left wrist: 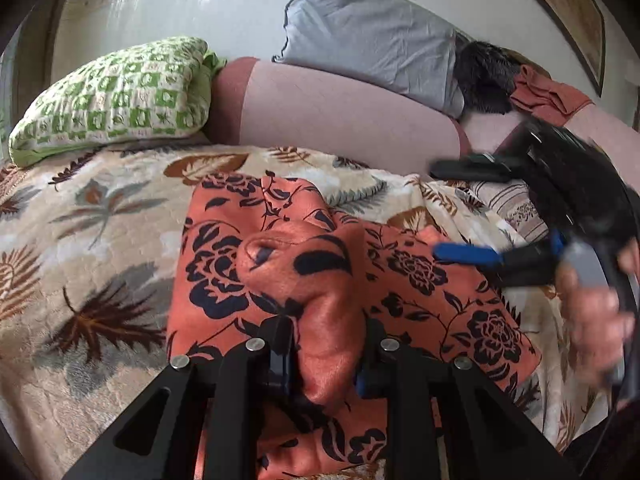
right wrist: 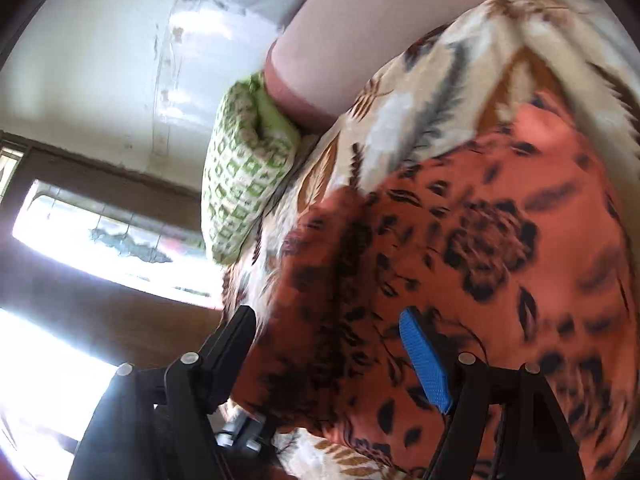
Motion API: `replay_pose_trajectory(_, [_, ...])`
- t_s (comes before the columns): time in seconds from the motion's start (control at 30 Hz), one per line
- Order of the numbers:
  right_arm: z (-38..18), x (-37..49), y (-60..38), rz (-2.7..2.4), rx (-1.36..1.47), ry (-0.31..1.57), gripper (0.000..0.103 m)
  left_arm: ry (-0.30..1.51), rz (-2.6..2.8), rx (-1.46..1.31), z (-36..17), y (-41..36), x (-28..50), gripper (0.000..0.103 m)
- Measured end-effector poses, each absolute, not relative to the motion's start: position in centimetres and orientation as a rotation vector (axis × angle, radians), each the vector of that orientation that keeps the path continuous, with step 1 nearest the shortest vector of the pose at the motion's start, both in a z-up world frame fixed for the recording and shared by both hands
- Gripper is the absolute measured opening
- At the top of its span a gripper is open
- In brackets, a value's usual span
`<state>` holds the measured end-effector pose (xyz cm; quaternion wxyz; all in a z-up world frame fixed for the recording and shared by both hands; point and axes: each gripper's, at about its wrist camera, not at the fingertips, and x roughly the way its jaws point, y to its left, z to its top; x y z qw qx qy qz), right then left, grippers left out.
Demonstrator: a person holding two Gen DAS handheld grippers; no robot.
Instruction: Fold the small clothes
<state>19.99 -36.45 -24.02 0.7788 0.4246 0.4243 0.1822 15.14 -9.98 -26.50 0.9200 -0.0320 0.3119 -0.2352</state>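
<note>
my left tongs (left wrist: pixel 328 356) are pinching a raised fold of the orange floral garment (left wrist: pixel 420 280), which lies spread on the leaf-print blanket (left wrist: pixel 100 220) covering the bed. my right tongs (right wrist: pixel 332 352) stand spread wide, nothing pinched, the cloth bulging loosely between the 2 fingers; in the left wrist view they sit over the garment's right edge, with a hand (left wrist: pixel 596 312) on the grip. a green checked pillow (left wrist: pixel 116 96) and a grey pillow (left wrist: pixel 368 28) lie at the far side.
</note>
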Motion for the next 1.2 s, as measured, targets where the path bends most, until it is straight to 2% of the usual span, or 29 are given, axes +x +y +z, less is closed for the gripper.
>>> replay_pose_trajectory(0.2, [-26.9,27.6,-33.0,0.424,0.946,1.110,0.078,0.641,-0.493,-0.047,-26.5,-10.1,15.1,0.022])
replay_pose_trajectory(0.33, [-27.7,30.3,-30.6,0.480,0.930,1.128,0.077,0.641,-0.499,-0.016,-26.7,-10.7,15.2,0.022])
replay_pose_trajectory(0.4, [-27.6,31.0,-29.5,0.456,0.836,1.134,0.062,0.643,-0.505,-0.008,-26.8,-10.7,15.3,0.022])
replay_pose_trajectory(0.43, [-27.4,31.3,-29.1,0.438,0.769,1.136,0.028,0.636,-0.505,-0.001,-26.7,-10.7,15.3,0.022])
replay_pose_trajectory(0.47, [-27.1,31.0,-28.8,0.417,0.704,1.125,0.016,0.633,-0.517,-0.002,-26.6,-10.7,15.3,0.022])
replay_pose_trajectory(0.6, [-24.9,27.7,-31.5,0.373,0.639,0.968,0.014,0.602,-0.609,0.001,-26.0,-11.8,14.7,0.022])
replay_pose_trajectory(0.8, [-21.3,21.9,-38.2,0.250,0.579,0.780,0.014,0.535,-0.798,0.047,-25.3,-17.5,12.8,0.022])
replay_pose_trajectory(1.0, [-22.6,20.1,-45.0,0.151,0.615,0.791,0.014,0.632,-0.897,-0.014,-26.3,-22.4,13.5,0.023])
replay_pose_trajectory(1.2, [-25.1,20.4,-47.4,0.096,0.598,0.831,0.014,0.687,-0.895,-0.001,-28.2,-24.8,14.2,0.023])
